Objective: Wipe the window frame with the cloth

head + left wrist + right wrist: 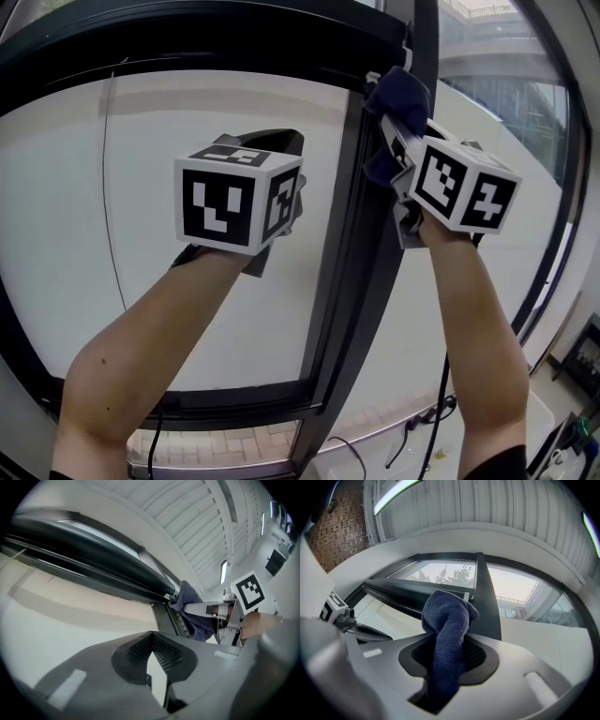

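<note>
We're looking up at the black metal window frame (349, 246), and its upright bar is our landmark. Right of that bar, high up near where it meets the top rail, the right gripper (449, 657) has its jaws closed on a dark blue terry cloth (446, 634). A thick fold runs up between the pads and bunches into a rounded wad beyond the tips. In the head view that cloth (400, 101) is pressed against the bar's right edge, and the gripper's black-and-white marker cube (465, 184) sits just below it, on the same side of the bar. From the left gripper view we catch it side-on: the cloth (191, 603) tucked into the corner where the bar joins the rail, one pale jaw laid across it. Over on the left of the bar, the left gripper (152, 639) holds nothing. Its ribbed black pads meet at the tips, with only a thin wedge of light showing between them lower down. In the head view this gripper (270, 142) points up at the glass pane, near the bar but apart from it, with its own marker cube (236, 199) facing us. Two bare forearms reach up, the left one (141, 356) left of the bar and the right one (478, 328) right of it. At the foot of the bar, black cables (433, 424) trail off to its right.
</note>
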`<state>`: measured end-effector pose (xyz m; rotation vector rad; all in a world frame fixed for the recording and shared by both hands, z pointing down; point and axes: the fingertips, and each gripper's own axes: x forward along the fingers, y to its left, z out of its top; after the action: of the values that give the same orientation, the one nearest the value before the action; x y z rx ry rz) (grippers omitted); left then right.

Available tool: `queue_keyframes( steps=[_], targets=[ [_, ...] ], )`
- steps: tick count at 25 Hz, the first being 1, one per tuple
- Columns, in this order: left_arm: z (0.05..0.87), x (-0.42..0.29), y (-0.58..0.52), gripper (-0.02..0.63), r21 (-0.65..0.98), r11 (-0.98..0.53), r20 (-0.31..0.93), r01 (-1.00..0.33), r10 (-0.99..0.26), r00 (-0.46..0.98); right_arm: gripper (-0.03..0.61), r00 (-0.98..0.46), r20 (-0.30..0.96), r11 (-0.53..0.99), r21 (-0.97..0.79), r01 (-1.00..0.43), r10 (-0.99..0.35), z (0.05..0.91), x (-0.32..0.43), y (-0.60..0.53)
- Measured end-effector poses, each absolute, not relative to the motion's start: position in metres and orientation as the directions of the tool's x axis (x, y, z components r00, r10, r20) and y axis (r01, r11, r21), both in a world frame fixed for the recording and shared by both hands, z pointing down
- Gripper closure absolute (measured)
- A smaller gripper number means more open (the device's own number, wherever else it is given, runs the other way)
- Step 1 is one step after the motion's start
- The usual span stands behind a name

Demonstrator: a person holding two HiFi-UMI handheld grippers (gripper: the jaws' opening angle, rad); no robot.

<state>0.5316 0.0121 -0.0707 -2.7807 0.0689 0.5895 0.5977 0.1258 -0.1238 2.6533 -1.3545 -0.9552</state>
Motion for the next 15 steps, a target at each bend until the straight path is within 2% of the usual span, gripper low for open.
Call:
queue_keyframes(
  steps=[6, 15],
  targets=[
    [-0.050, 0.529, 0.016, 0.620, -0.279, -0.954, -0.387, -0.115, 0.002, 0.922, 0.456, 0.445, -0.501, -0.616, 0.249, -0.747, -0.742, -0.104, 0.600, 0.127],
    [0.004, 0.521, 0.026, 0.620, -0.171, -0.984, -0.347, -0.049, 0.013, 0.938, 0.455, 0.447, -0.473, -0.589, 0.207, -0.781, -0.759, -0.061, 0.606, 0.123]
  ],
)
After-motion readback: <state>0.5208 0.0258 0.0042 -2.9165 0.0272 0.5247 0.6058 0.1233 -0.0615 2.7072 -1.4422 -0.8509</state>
